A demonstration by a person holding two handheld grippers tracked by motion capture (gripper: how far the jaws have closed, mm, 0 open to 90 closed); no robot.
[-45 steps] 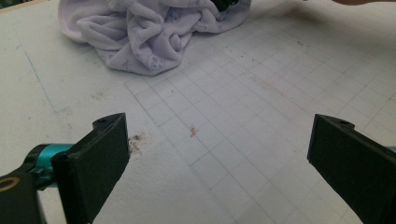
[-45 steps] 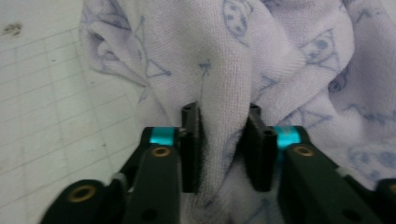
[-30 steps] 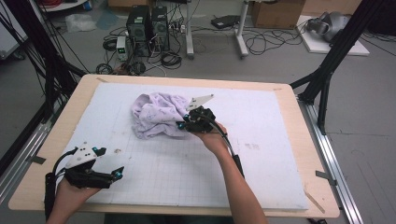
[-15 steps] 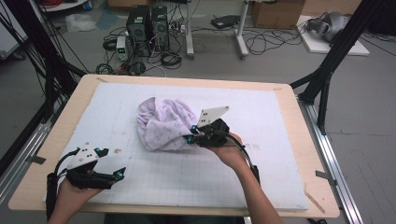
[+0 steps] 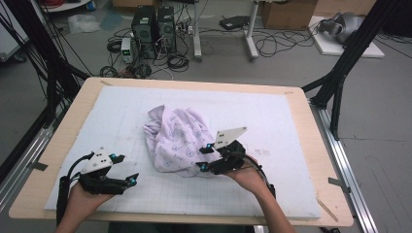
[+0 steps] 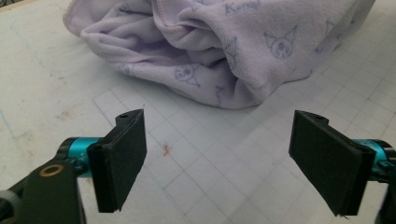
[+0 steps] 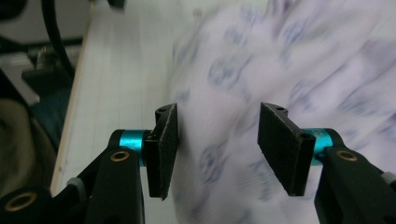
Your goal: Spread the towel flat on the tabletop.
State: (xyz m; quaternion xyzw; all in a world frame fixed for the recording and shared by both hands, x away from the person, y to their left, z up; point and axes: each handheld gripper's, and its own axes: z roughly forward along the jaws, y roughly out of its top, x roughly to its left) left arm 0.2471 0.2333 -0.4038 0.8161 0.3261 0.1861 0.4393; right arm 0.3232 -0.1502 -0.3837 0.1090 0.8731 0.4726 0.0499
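Note:
A crumpled lavender towel point(image 5: 177, 138) printed with small cartoon figures lies in the middle of the white gridded mat point(image 5: 291, 145). My right gripper point(image 5: 203, 158) is at the towel's near right edge. Its jaws have just been opening, and in the right gripper view point(image 7: 217, 126) the blurred towel point(image 7: 289, 60) shows between the parted pads, which do not press on it. My left gripper point(image 5: 125, 169) sits near the mat's front left, well short of the towel point(image 6: 224, 51). Its jaws point(image 6: 217, 140) stand wide apart, having just closed a little, with only bare mat between them.
The mat lies on a wooden table point(image 5: 320, 160). Black frame posts point(image 5: 340, 82) stand at the table's left and right sides. Computer towers point(image 5: 153, 24) and cables sit on the floor beyond the far edge.
My right gripper pulled the towel toward the near edge of the table, then its jaws parted and let go of the cloth. The left hand stayed in place.

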